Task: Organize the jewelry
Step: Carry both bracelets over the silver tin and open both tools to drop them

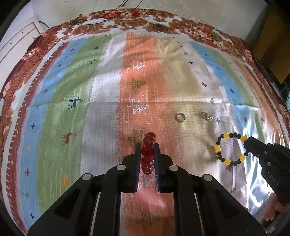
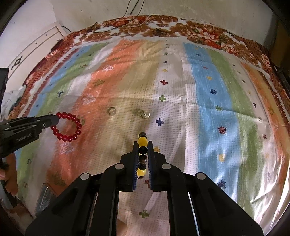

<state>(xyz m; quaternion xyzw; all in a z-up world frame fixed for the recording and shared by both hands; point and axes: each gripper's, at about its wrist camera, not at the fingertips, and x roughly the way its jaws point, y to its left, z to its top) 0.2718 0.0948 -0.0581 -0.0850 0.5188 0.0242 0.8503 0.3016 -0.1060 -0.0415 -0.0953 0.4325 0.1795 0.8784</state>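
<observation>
My left gripper [image 1: 147, 145] is shut on a red bead bracelet [image 1: 147, 154], seen edge-on between the pads; in the right wrist view the red bracelet [image 2: 68, 127] hangs as a full ring from the left gripper [image 2: 56, 119]. My right gripper [image 2: 143, 143] is shut on a yellow-and-black bead bracelet [image 2: 142, 156]; in the left wrist view that bracelet [image 1: 230, 148] shows as a ring held by the right gripper [image 1: 247, 145]. Two small silver rings [image 1: 180, 117] [image 1: 207, 116] lie on the cloth beyond both grippers, also in the right wrist view [image 2: 111, 110] [image 2: 143, 114].
A striped, patterned plastic cloth [image 1: 90, 101] covers the table, over a floral brown-bordered cloth [image 1: 137, 20] at the far edge. A wall and cables [image 2: 130, 10] lie behind. A white door or cabinet [image 2: 36, 47] stands at the left.
</observation>
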